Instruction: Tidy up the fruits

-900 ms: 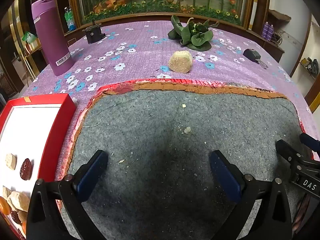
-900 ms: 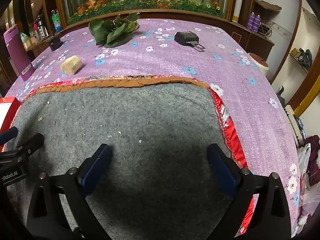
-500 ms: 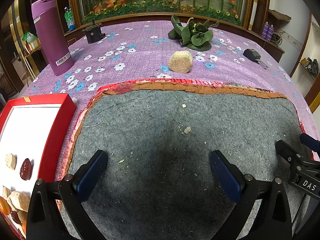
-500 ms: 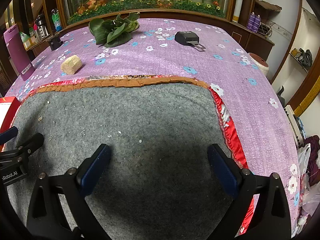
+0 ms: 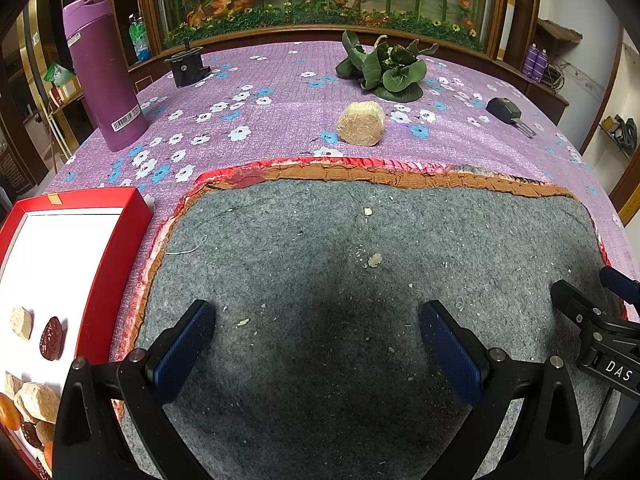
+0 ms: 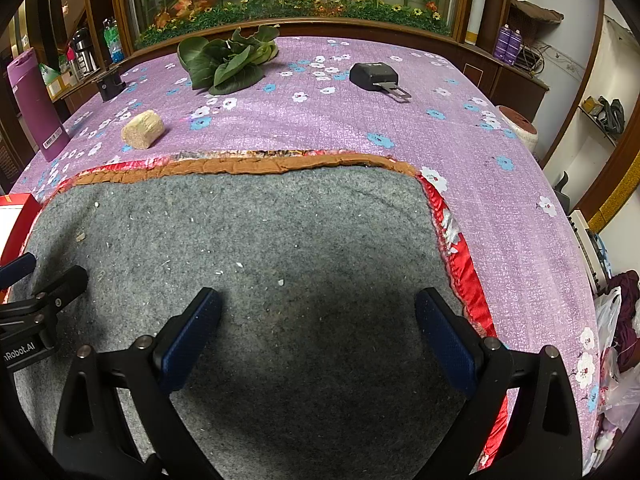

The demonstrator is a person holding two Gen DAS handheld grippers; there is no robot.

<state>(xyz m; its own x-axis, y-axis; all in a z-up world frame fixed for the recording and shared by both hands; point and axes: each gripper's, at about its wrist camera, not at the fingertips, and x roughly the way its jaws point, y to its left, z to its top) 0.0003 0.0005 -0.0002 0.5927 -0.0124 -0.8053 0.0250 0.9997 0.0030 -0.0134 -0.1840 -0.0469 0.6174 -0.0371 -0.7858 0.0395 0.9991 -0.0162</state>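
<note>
A red tray point(image 5: 116, 248) with a white floor lies at the left in the left wrist view; a dark red date point(image 5: 52, 338), pale walnut-like pieces point(image 5: 38, 400) and small orange fruits point(image 5: 9, 412) sit at its near end. My left gripper point(image 5: 314, 344) hovers open and empty over the grey felt mat point(image 5: 360, 240), right of the tray. My right gripper point(image 6: 318, 326) is open and empty over the same mat point(image 6: 280, 220); the tray's corner point(image 6: 16, 202) shows at its far left.
On the purple flowered cloth beyond the mat lie a tan fibrous cylinder point(image 5: 360, 123), a bunch of green leaves point(image 5: 386, 68), a black car key point(image 5: 506, 111), a small black stand point(image 5: 186, 64) and a tall purple flask point(image 5: 104, 72). Crumbs dot the mat.
</note>
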